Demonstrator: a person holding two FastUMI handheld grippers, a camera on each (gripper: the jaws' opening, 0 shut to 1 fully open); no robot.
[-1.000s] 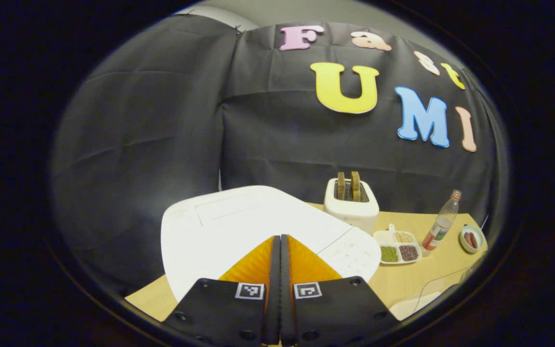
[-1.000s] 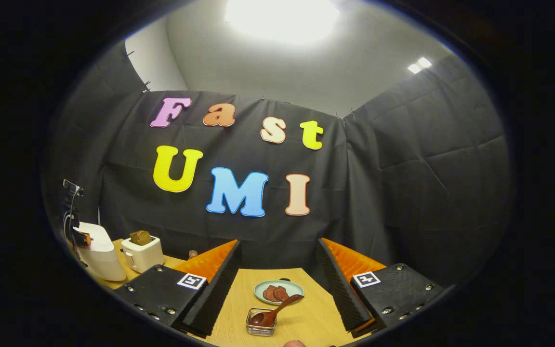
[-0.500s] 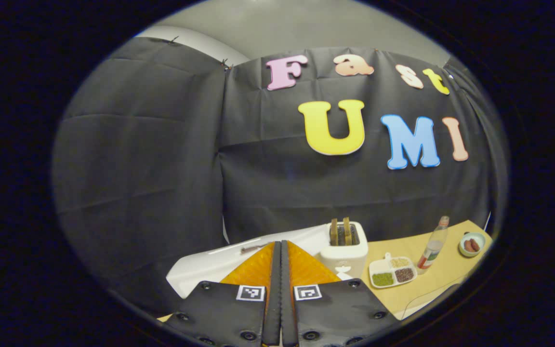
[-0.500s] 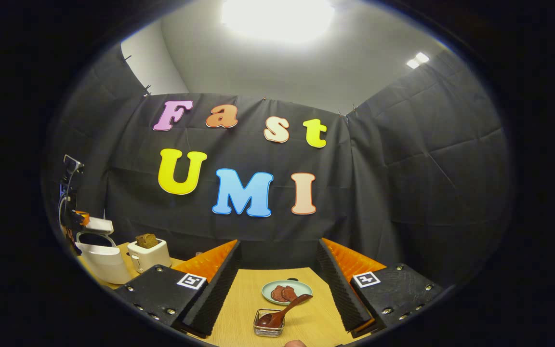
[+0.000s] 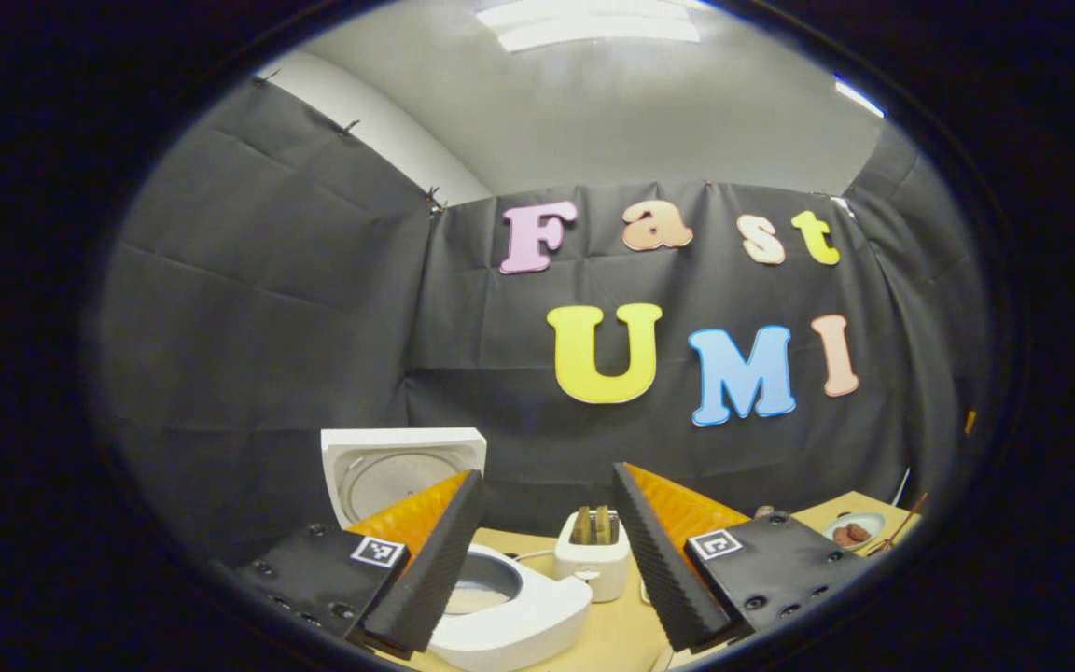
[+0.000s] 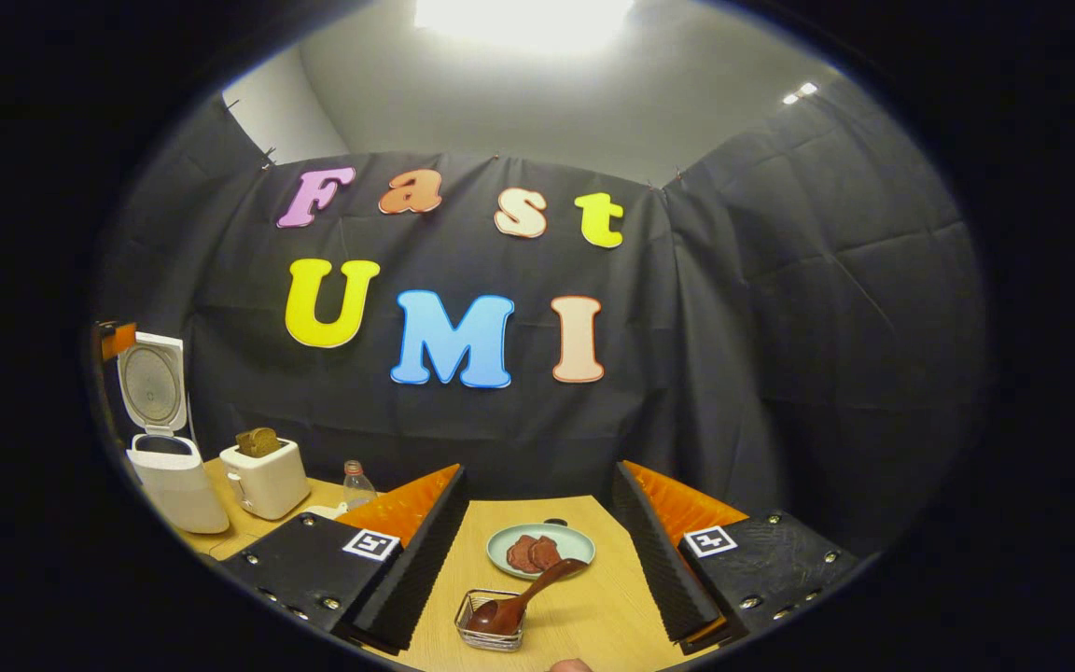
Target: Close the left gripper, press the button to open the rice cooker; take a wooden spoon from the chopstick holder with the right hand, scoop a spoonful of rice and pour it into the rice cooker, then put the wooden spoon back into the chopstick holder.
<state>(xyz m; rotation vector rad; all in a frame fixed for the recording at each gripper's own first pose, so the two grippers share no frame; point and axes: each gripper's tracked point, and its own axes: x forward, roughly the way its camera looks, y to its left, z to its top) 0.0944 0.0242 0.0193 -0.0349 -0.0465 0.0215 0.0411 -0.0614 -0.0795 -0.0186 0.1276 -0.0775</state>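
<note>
The wooden surface (image 6: 547,532) carries everything, with the white rice cooker (image 6: 178,485) near its far left corner in the right gripper view, its lid (image 6: 153,383) standing upright and open; in the left gripper view the open pot (image 5: 491,593) sits just ahead of the left gripper (image 5: 542,551), whose fingers are spread wide apart with nothing between them. Beside the cooker, toward the back edge, stands a white toaster (image 6: 265,476) with brown bread slices in its slots, and a clear bottle (image 6: 356,485) stands just to its right. The right gripper (image 6: 537,551) hovers above the front part of the surface, its fingers likewise spread and empty. Between them, farther off, lies a pale green plate (image 6: 540,549) with reddish-brown slices on it. Nearer the front edge sits the small wire chopstick holder (image 6: 491,621), and the wooden spoon (image 6: 523,597) rests in it, bowl down in the basket and handle leaning up to the right over the plate's near rim.
</note>
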